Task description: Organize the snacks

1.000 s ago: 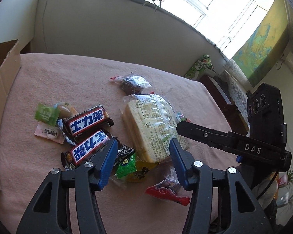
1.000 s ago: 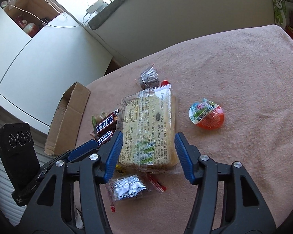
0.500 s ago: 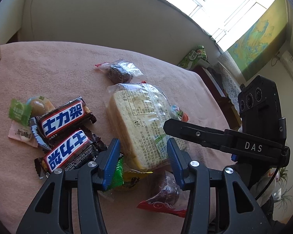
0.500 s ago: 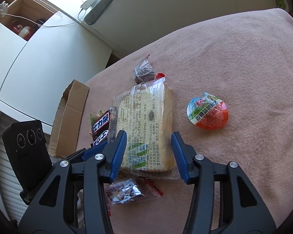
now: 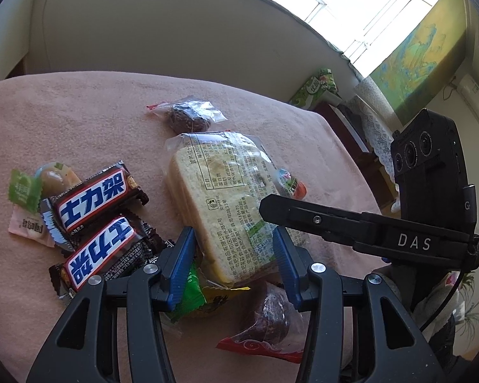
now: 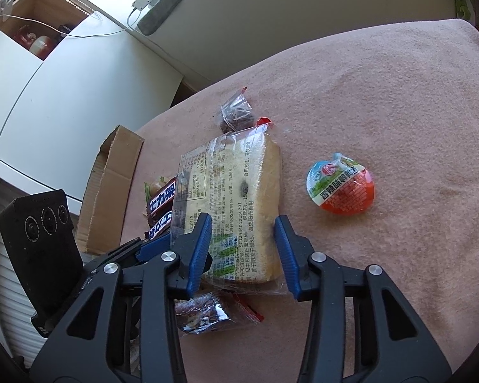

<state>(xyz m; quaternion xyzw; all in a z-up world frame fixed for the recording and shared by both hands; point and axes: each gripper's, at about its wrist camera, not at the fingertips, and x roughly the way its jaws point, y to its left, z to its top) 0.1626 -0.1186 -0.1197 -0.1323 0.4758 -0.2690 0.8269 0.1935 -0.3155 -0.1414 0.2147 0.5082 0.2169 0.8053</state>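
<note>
The right gripper has its blue fingers on both sides of the near end of the clear-wrapped loaf of sliced bread. These fingers are closing; the right one lies against the bread's side, but whether both already press on the wrapper I cannot tell. The left gripper stands at the same end of the loaf from the other side, its blue fingers apart and just beside the wrapper; a firm grasp is not clear here either.

The bread lies in the middle of the pink fuzzy cloth of the worktop. Just under the left fingers lie a green and yellow snack packet and a clear wrapper with a dark round cake and red edge. Toward the left edge two brown chocolate bars with white and blue label lie one beside the other, touching, and behind them a small green candy packet. Behind the loaf, toward the far edge, rests a clear bag with a dark cake. On the right of the bread, apart from it, sits a round orange jelly cup with printed lid. A brown cardboard box flap stands at the left edge.
</note>
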